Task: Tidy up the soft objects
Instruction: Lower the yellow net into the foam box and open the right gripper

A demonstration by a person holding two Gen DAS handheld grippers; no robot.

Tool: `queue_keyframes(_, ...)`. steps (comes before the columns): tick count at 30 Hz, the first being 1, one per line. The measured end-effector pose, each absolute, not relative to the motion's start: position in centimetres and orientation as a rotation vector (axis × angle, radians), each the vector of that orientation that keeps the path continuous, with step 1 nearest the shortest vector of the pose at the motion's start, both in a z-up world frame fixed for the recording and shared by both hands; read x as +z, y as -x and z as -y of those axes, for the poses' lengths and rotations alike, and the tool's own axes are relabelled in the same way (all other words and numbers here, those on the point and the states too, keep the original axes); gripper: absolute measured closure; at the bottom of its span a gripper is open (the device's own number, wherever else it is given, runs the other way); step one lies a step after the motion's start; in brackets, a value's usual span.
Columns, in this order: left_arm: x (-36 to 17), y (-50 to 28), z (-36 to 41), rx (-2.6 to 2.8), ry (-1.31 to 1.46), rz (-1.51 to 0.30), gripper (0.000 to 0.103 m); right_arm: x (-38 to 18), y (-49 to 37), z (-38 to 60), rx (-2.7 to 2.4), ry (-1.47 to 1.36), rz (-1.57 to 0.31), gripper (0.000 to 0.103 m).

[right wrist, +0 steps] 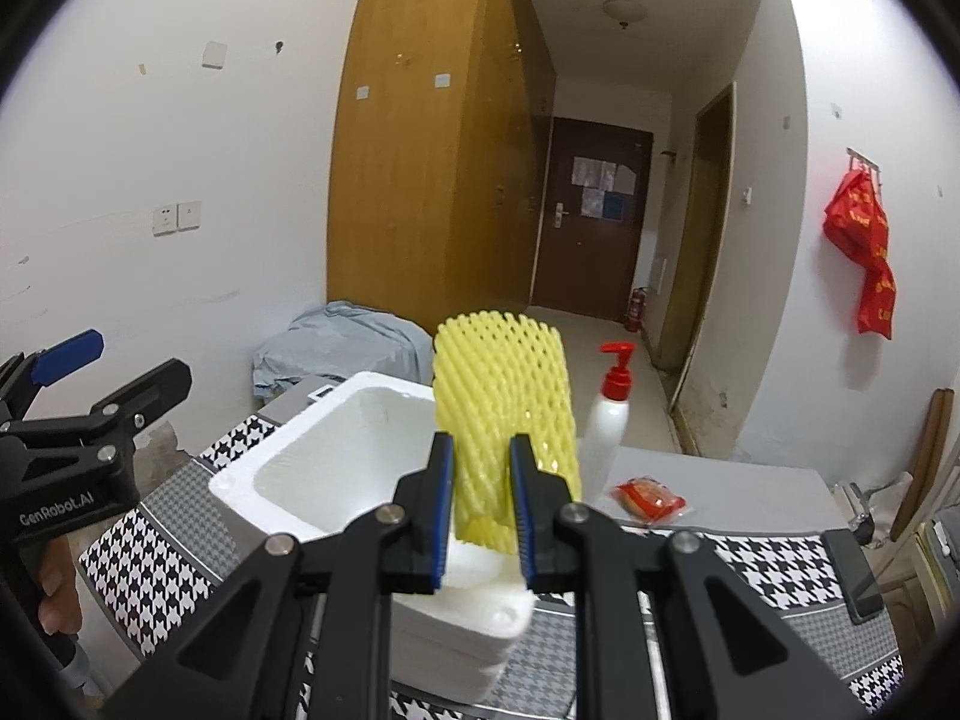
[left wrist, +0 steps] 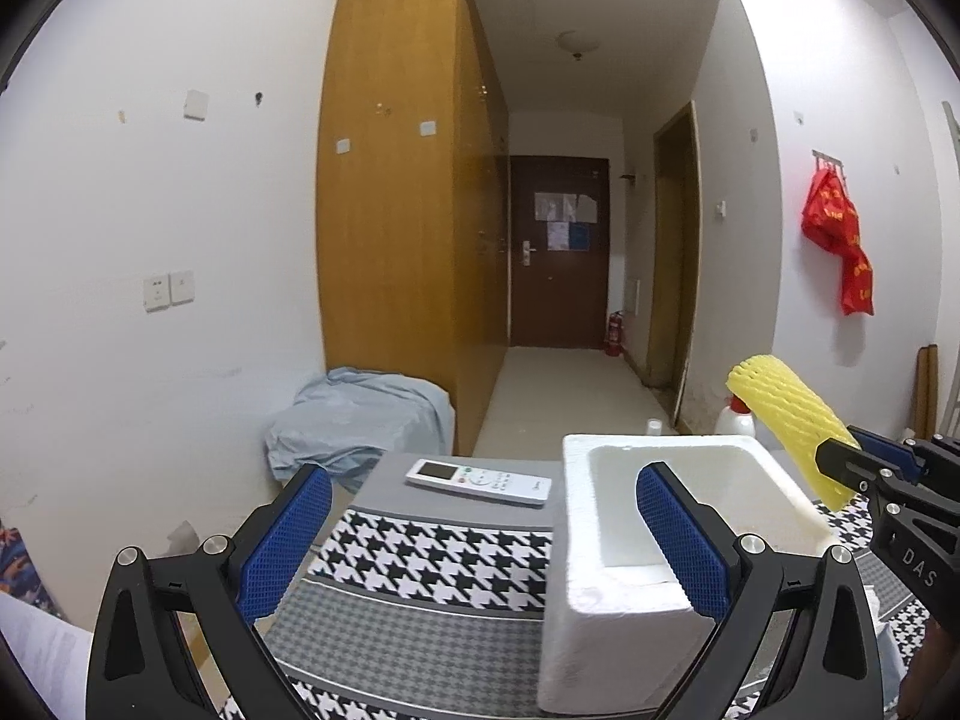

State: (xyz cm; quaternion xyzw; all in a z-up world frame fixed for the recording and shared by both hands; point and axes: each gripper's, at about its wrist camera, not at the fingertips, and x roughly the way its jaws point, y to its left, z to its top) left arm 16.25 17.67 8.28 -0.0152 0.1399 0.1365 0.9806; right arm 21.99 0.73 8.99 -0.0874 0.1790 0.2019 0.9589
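1. Gripping the yellow foam net sleeve (right wrist: 503, 414) near its lower end with the right claw (right wrist: 480, 495), blue pads (right wrist: 443, 504) pinching it from both sides.
2. Standing nearly upright in the right wrist view, long axis running from the claw up and away, open mesh end uppermost; in the left wrist view, leaning up and to the left (left wrist: 792, 420) out of the right claw (left wrist: 840, 462).
3. Hanging above the near right rim of the white foam box (right wrist: 252, 468), clear of the desk (right wrist: 780, 576).
4. Holding the left claw (left wrist: 480, 540) wide apart and gripping nothing, right pad (left wrist: 678, 534) over the box's inner wall, left pad out over the patterned cloth.
5. Showing only white inside the box (left wrist: 600, 528); floor of the box partly hidden.
6. Sitting close to the desk's left edge, box leaving open cloth on the right side.
7. Lying beyond the box: a white remote (left wrist: 478, 481) near the far edge.
8. Standing just right of the sleeve: a white pump bottle (right wrist: 609, 420) with red top; lying beside it, a red packet (right wrist: 648, 499); resting at the right edge, a dark phone (right wrist: 852, 576).
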Motion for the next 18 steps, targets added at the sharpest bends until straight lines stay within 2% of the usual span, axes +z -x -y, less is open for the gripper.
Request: queue_keyframes(18, 8.0, -15.8, -18.8, 0.302, 0.042, -0.275, 0.001, 7.9, -23.7, -1.7, 0.473, 0.148, -0.412, 0.081)
